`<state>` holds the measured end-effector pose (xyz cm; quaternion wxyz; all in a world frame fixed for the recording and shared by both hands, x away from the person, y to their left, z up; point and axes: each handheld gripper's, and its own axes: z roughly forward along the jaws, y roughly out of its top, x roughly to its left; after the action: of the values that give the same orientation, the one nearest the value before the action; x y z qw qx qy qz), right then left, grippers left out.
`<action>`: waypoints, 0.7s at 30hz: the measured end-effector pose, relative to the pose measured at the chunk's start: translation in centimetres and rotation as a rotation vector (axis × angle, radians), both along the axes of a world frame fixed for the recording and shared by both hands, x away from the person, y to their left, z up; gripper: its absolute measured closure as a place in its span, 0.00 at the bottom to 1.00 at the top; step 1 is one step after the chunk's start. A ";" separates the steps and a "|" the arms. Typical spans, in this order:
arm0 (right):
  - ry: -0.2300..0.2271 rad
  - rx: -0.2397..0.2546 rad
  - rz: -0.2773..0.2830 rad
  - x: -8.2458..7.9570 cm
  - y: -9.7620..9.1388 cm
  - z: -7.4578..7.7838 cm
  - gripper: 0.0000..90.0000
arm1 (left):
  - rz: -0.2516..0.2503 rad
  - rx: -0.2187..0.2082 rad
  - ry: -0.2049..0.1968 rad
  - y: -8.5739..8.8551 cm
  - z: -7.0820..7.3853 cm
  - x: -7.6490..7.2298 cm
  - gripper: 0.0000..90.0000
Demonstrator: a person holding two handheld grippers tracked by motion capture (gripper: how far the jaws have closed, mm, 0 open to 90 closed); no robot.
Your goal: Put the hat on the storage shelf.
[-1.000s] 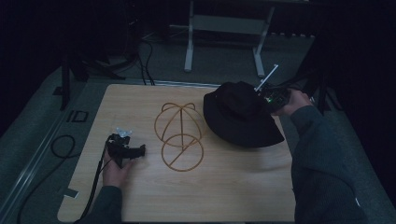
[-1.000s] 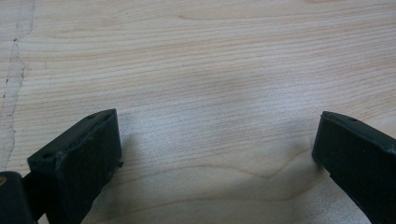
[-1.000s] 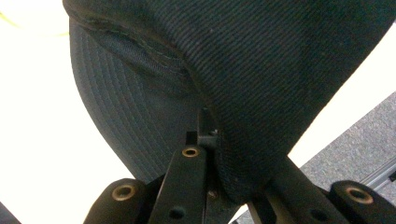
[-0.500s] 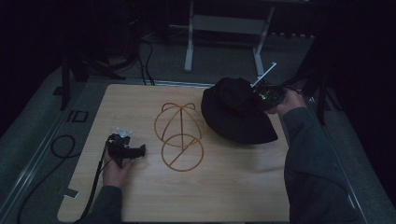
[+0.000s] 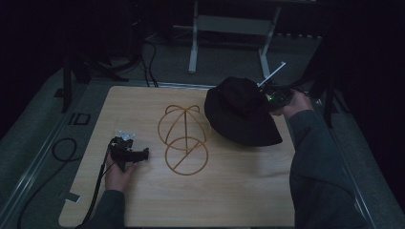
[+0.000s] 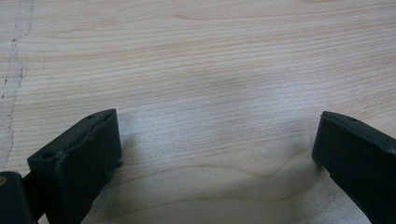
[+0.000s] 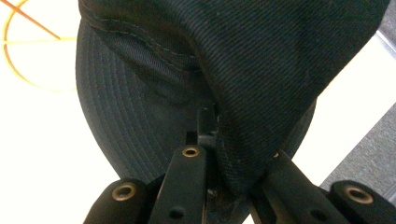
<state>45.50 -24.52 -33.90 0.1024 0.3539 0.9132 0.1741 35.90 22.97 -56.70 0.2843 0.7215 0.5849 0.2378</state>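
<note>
On the far right of the wooden table (image 5: pixel 143 200), the right gripper (image 5: pixel 276 98) was pinching the brim of a black bucket hat (image 5: pixel 241 112), its jaws pressed together on a fold of the dark cloth (image 7: pixel 243 154). The hat hung tilted with its lower brim at the tabletop, just beside the wire hat stand (image 5: pixel 184 138) at mid-table. Near the left edge, the left gripper (image 5: pixel 131 153) rested on the wood with jaws spread and nothing between them. A sound placement would probably call for lifting the hat clear of the stand's dome, centring the crown opening above it, and lowering evenly; the light wire frame could slide or tip, so the free gripper might steady its base ring.
</note>
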 end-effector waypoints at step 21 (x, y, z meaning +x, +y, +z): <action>-0.048 0.033 0.040 -1.1 -0.7 3.5 0.97 | -0.001 0.001 0.001 0.0 0.0 0.0 0.02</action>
<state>44.43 -25.21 -30.44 0.1148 0.3331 0.9144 0.1994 35.89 22.95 -56.70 0.2838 0.7222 0.5845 0.2374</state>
